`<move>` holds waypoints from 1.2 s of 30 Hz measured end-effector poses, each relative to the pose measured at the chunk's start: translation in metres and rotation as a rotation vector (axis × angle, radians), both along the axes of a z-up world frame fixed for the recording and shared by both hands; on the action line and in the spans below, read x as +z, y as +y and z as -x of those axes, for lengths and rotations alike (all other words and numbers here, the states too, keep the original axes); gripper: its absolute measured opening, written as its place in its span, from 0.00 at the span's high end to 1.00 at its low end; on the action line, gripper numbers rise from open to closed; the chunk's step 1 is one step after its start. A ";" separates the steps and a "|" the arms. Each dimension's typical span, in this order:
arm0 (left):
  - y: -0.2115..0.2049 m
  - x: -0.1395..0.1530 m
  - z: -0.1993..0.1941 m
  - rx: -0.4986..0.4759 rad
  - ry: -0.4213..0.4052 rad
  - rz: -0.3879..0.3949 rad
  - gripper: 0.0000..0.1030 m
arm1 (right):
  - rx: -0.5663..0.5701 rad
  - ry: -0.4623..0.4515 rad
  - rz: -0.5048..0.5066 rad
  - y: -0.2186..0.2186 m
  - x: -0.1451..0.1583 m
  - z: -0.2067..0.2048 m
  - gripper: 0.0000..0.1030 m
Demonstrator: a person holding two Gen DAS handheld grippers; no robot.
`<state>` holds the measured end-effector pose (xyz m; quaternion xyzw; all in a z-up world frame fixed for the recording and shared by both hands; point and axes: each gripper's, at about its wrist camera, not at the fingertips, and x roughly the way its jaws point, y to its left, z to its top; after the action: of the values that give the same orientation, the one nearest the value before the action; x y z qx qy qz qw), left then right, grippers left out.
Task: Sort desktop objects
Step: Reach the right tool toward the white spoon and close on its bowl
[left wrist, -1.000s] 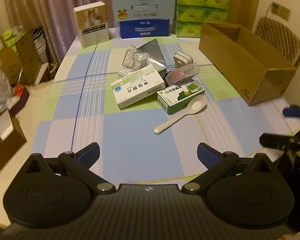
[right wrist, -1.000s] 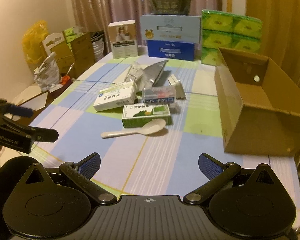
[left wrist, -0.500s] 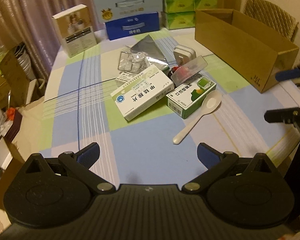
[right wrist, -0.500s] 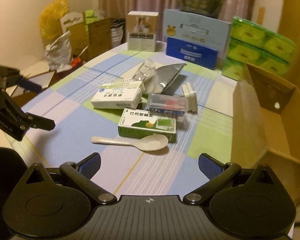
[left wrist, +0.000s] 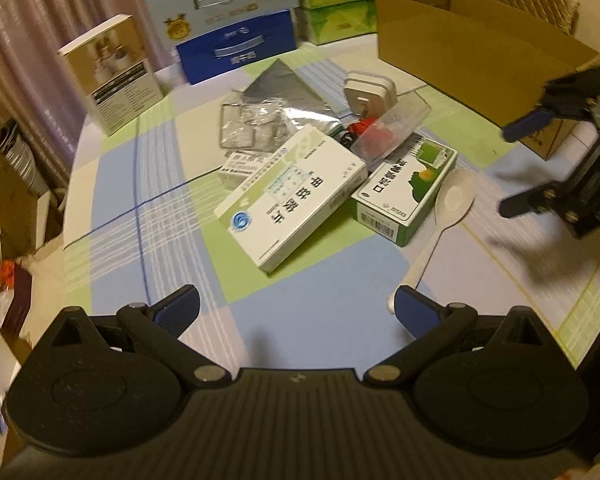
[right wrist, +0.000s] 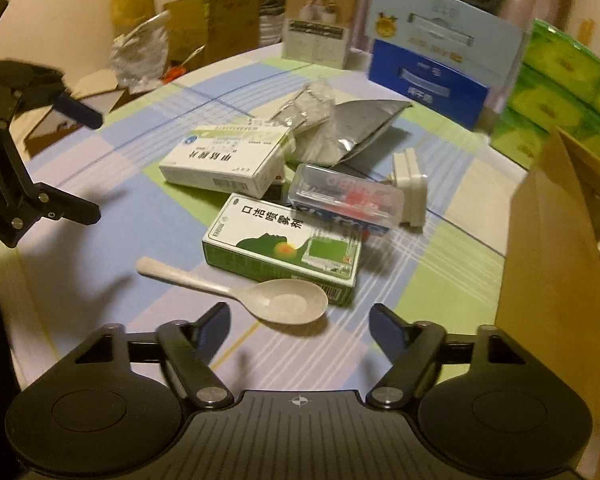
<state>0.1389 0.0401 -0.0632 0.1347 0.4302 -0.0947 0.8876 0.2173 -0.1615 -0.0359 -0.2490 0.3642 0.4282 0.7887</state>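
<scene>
A pile lies mid-table: a white medicine box (left wrist: pixel 292 196) (right wrist: pixel 224 160), a green box (left wrist: pixel 408 192) (right wrist: pixel 280 252), a white spoon (left wrist: pixel 444 216) (right wrist: pixel 260 292), a clear case (left wrist: pixel 392 128) (right wrist: pixel 348 200) with red pieces, a white adapter (left wrist: pixel 370 92) (right wrist: pixel 410 188) and a silver foil bag (left wrist: pixel 284 88) (right wrist: pixel 356 128). My left gripper (left wrist: pixel 296 300) (right wrist: pixel 96 168) hangs open and empty, short of the white box. My right gripper (right wrist: pixel 300 314) (left wrist: pixel 506 172) hovers just behind the spoon's bowl. Its jaws are closing with nothing pressed between the pads.
An open cardboard box (left wrist: pixel 472 52) (right wrist: pixel 560 260) lies on its side at the table's right. Blue cartons (left wrist: pixel 228 24), green tissue packs (left wrist: pixel 340 0) and a white carton (left wrist: pixel 112 76) line the far edge. Blister packs (left wrist: pixel 252 124) lie by the foil bag.
Both grippers have come forward and lower toward the pile, so it looks larger. The right gripper's fingers stand closer together than before. Nothing has been picked up.
</scene>
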 end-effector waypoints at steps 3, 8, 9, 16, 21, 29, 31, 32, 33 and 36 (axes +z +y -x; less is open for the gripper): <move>-0.007 -0.006 -0.004 -0.039 0.003 0.002 0.01 | 0.051 0.004 0.010 0.005 -0.006 -0.006 0.36; -0.014 -0.017 -0.009 -0.055 0.019 0.025 0.01 | 0.044 0.061 -0.001 0.012 -0.017 -0.023 0.51; -0.015 -0.020 -0.011 -0.052 0.024 0.031 0.01 | 0.032 0.072 -0.004 0.014 -0.019 -0.026 0.56; -0.013 -0.025 -0.011 -0.031 0.041 0.053 0.01 | -0.067 0.146 -0.023 0.011 -0.027 -0.043 0.87; -0.012 -0.023 -0.006 -0.022 0.036 0.058 0.01 | -0.149 0.207 -0.023 -0.006 -0.020 -0.037 0.97; -0.017 -0.017 0.001 -0.032 0.024 0.069 0.01 | -0.028 0.121 0.095 -0.021 -0.013 -0.003 0.74; -0.017 -0.016 0.002 -0.033 0.023 0.071 0.01 | 0.027 0.047 0.121 -0.020 -0.013 0.003 0.39; -0.017 -0.015 0.002 -0.031 0.021 0.071 0.01 | 0.067 0.010 0.133 -0.018 -0.012 0.006 0.36; -0.016 -0.015 0.002 -0.027 0.019 0.072 0.01 | 0.102 -0.004 0.141 -0.016 -0.013 0.007 0.36; -0.015 -0.015 0.002 -0.020 0.017 0.082 0.01 | 0.173 -0.036 0.162 -0.008 -0.017 0.005 0.36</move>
<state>0.1365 0.0254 -0.0782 0.1016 0.4323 -0.1223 0.8876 0.2120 -0.1696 -0.0532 -0.3499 0.3605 0.4595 0.7324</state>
